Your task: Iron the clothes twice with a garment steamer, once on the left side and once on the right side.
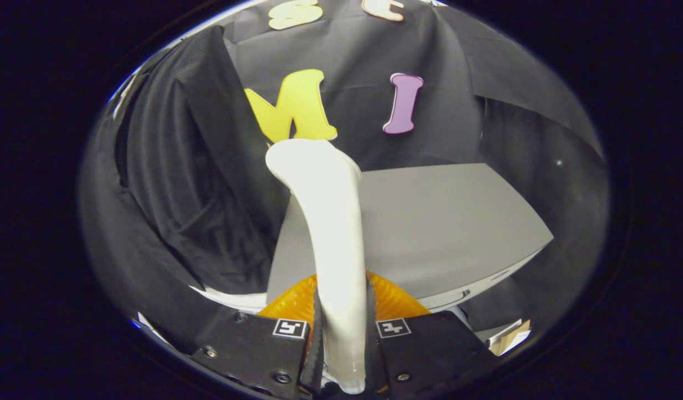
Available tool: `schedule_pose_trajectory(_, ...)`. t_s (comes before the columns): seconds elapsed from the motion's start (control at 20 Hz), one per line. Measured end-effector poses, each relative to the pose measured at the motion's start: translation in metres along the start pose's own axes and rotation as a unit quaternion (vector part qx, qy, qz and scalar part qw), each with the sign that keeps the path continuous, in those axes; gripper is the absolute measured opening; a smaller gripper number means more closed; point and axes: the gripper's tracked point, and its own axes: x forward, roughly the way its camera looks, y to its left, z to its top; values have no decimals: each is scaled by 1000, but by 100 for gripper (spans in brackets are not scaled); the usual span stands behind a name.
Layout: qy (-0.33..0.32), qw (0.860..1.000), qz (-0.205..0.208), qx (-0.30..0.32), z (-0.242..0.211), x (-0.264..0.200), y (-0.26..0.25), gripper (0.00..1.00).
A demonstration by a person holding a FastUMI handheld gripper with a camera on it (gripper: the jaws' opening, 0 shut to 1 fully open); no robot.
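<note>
The gripper [341,339] has its fingers pressed on both sides of the white plastic garment steamer handle [333,244], whose lower end is cut off. An orange translucent part [394,300] sits half hidden behind. Beyond lie the grey tabletop [441,222] and, left, hanging black clothes [191,183].

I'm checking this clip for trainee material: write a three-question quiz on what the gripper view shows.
1. True or false: the hand-held gripper is shut on the white steamer handle.
2. What hangs beside the steamer head: (a) a dark garment, (b) a white towel, (c) a red curtain?
3. Fill in: behind the handle lies a grey ____.

Key: 1 true; 2 a; 3 table, and the steamer head is not yet clearly touching the garment.
</note>
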Motion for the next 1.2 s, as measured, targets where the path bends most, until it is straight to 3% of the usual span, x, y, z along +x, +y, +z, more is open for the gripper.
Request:
schedule_pose_trajectory(0.4,-96,994,56,13,25,-69,61,32)
schedule_pose_trajectory(0.65,-156,985,68,7,49,-104,104,32)
schedule_pose_trajectory(0.9,-268,961,39,-52,110,-142,156,32)
schedule_pose_trajectory(1.0,-307,949,16,-69,128,-147,176,32)
schedule_pose_trajectory(1.2,-351,933,13,-83,153,-143,219,32)
